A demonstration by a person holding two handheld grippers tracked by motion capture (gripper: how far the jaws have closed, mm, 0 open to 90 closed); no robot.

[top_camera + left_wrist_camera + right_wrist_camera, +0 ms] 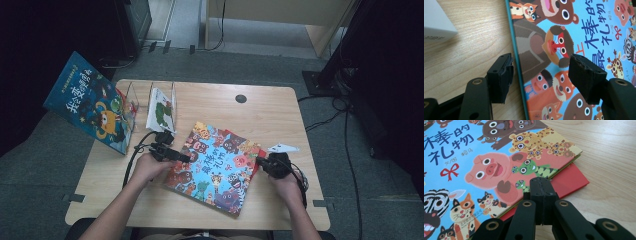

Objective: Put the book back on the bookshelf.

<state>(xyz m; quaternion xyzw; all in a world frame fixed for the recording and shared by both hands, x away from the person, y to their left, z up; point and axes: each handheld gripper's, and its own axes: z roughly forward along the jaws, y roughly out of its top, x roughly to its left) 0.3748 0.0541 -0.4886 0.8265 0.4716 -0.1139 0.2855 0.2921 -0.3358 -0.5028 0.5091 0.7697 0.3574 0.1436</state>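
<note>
A colourful picture book (215,167) with cartoon animals on a blue cover lies flat on the wooden table (280,115), turned at an angle. My left gripper (182,157) is at the book's left edge and stands open. In the left gripper view the book (574,25) has its teal edge running between the jaws of this gripper (541,58), one jaw over bare wood and the other over the cover. My right gripper (260,161) is at the book's right edge. Its jaws (541,181) are shut together at the cover's (474,165) edge, above a red layer (571,181) that sticks out underneath.
A dark blue picture book (92,102) leans tilted off the table's far left corner. Beside it a clear divider rack (150,100) holds a white book (161,110). A white box corner (436,22) lies near the left gripper. A round cable hole (241,98) is at the back.
</note>
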